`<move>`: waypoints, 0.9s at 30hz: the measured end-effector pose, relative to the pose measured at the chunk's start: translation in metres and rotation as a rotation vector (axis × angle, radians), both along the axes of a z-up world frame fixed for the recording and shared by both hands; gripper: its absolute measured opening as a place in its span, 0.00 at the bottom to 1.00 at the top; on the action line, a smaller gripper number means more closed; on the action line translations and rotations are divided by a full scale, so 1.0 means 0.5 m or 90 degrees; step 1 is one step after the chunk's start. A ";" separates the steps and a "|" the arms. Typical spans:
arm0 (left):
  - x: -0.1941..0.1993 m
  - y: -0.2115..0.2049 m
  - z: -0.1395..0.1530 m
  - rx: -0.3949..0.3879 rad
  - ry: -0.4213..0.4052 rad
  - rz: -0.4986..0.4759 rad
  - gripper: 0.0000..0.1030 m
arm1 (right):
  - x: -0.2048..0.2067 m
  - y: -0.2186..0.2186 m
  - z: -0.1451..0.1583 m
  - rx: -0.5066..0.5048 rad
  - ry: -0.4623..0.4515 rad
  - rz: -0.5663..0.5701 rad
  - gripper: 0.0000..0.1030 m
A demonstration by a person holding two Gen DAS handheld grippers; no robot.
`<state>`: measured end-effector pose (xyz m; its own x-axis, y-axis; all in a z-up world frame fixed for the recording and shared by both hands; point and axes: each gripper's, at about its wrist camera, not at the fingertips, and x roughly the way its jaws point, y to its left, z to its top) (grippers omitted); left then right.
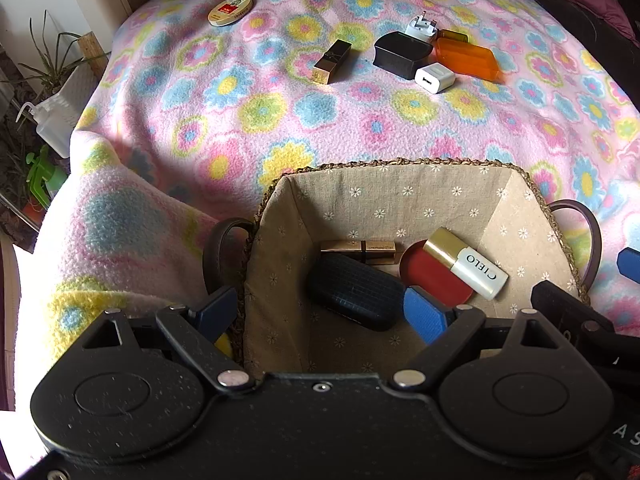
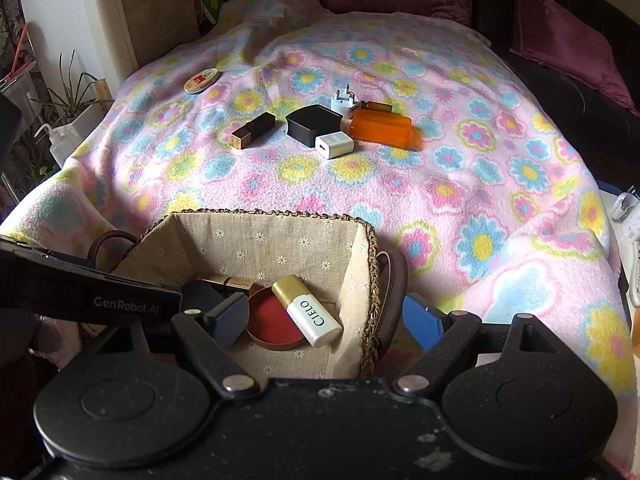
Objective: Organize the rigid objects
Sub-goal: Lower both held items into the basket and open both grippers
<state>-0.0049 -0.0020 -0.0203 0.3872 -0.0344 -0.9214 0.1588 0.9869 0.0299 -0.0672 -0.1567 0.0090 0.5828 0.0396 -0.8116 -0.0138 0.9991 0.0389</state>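
L black two-finger gripper w/ blue ribbed pads (image 1: 322, 310): angled steeply down, jaws wide apart, nothing pinched btwn pads. R black two-finger gripper, same blue pads (image 2: 326, 320): also tilted down, jaws spread, nothing gripped. L unit's black body shows at left edge of R wrist view, just beside R gripper's left finger.

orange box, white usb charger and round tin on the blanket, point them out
orange box (image 2: 380, 130), right wrist view, top face
white usb charger (image 2: 334, 145), right wrist view, top face
round tin (image 1: 230, 10), left wrist view, lid
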 end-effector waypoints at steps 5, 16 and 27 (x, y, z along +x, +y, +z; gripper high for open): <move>0.000 0.000 -0.001 0.000 0.000 0.000 0.84 | 0.000 -0.001 0.000 0.000 0.000 0.000 0.82; 0.001 0.000 -0.002 0.001 0.001 0.001 0.84 | 0.000 -0.002 0.000 -0.001 0.001 -0.001 0.85; 0.001 0.000 -0.003 0.002 0.002 0.003 0.84 | 0.000 -0.006 -0.003 -0.006 0.002 -0.008 0.90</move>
